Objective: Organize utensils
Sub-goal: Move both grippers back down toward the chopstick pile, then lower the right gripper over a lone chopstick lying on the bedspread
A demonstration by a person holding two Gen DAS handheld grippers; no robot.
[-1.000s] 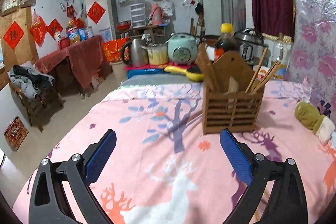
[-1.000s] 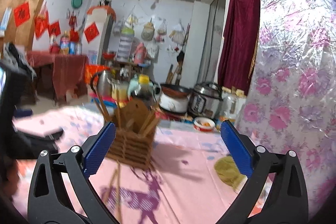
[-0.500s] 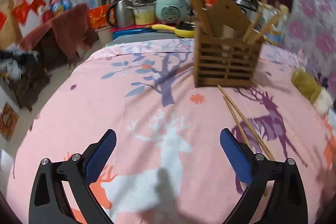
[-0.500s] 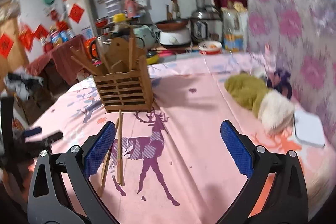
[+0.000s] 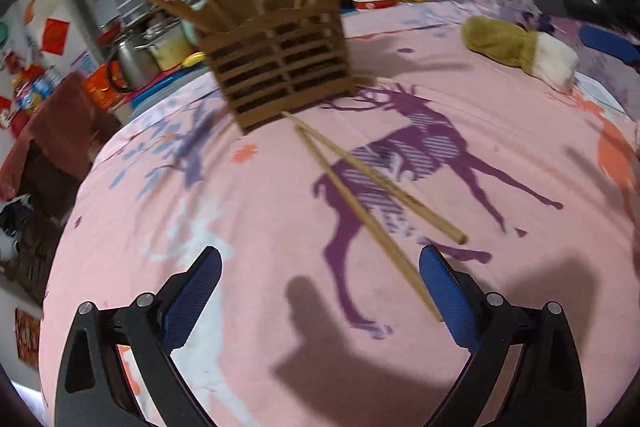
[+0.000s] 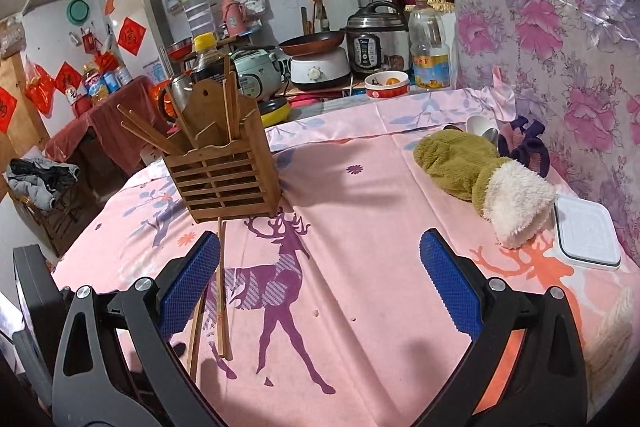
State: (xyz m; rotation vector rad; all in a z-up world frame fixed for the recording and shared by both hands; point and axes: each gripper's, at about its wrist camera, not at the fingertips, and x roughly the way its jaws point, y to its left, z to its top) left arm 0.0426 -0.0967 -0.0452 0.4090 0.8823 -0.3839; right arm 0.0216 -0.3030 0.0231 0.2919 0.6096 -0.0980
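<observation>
Two wooden chopsticks (image 5: 360, 195) lie crossed on the pink deer-print cloth, running from the foot of a slatted wooden utensil holder (image 5: 280, 67) toward my left gripper (image 5: 320, 291). That gripper is open and empty, low over the cloth, with the nearer chopstick's end beside its right finger. The holder (image 6: 228, 183) has several chopsticks standing in it. The loose chopsticks (image 6: 220, 291) lie just behind the left finger of my right gripper (image 6: 320, 287), which is open, holds nothing and hovers above the table.
A green and white plush mitt (image 6: 480, 179) lies at the right, with a white lidded box (image 6: 588, 235) beside it. Cookers, a pan and bottles (image 6: 430, 47) crowd the counter behind the table. The floral wall (image 6: 560, 27) borders the table's right side.
My left gripper has dropped and swung right, bringing the loose chopsticks between its fingers. The right gripper's view has tilted down toward the table and steadied.
</observation>
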